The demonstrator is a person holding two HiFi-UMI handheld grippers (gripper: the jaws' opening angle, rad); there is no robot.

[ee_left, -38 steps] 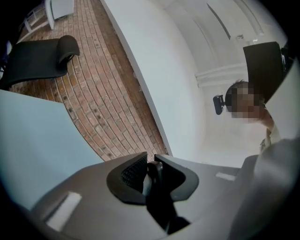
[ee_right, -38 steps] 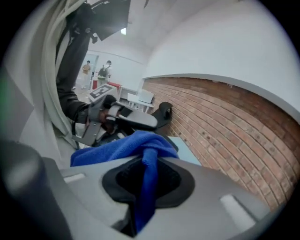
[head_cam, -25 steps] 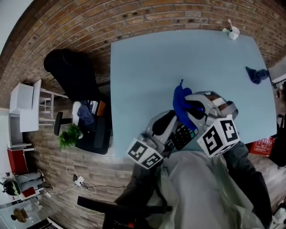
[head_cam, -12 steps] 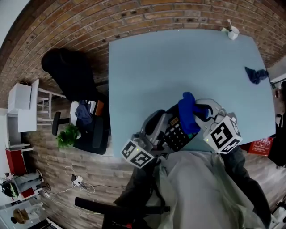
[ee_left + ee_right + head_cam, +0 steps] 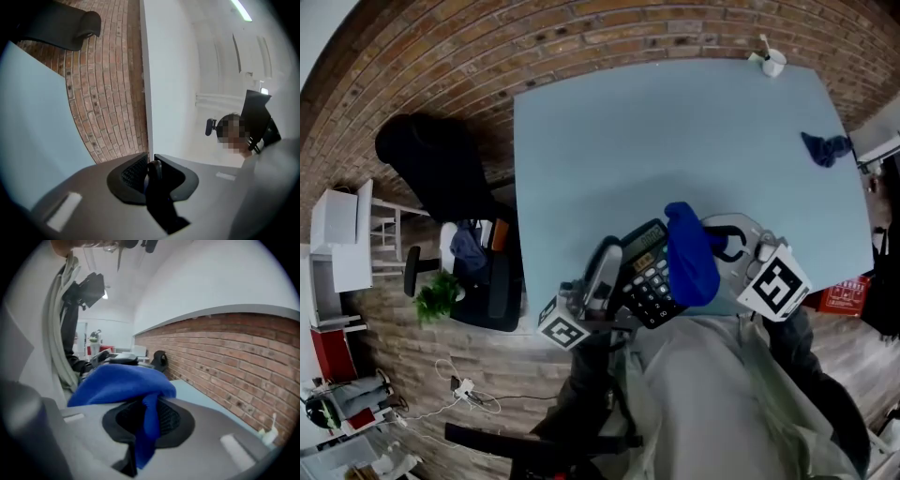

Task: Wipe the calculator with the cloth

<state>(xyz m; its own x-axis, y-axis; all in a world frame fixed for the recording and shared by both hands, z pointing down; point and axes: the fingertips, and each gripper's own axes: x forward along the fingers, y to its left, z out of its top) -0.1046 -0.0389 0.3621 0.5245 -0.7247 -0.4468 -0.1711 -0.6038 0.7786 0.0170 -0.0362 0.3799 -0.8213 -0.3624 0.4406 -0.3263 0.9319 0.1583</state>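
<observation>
In the head view a black calculator is held up over the near edge of the light blue table, keys and display facing up. My left gripper is shut on its left edge. In the left gripper view the jaws pinch the calculator's thin dark edge. A bright blue cloth lies against the calculator's right side, and my right gripper is shut on it. Seen from the right gripper view, the cloth bunches above the jaws and hangs down between them.
A second dark blue cloth lies near the table's far right edge. A white cup stands at the far right corner. A black chair and a green plant are on the brick floor to the left.
Both grippers have rolled and drifted down-left in the head view. The calculator's face has turned up towards the camera, and the cloth has come down from above it onto its right side.
</observation>
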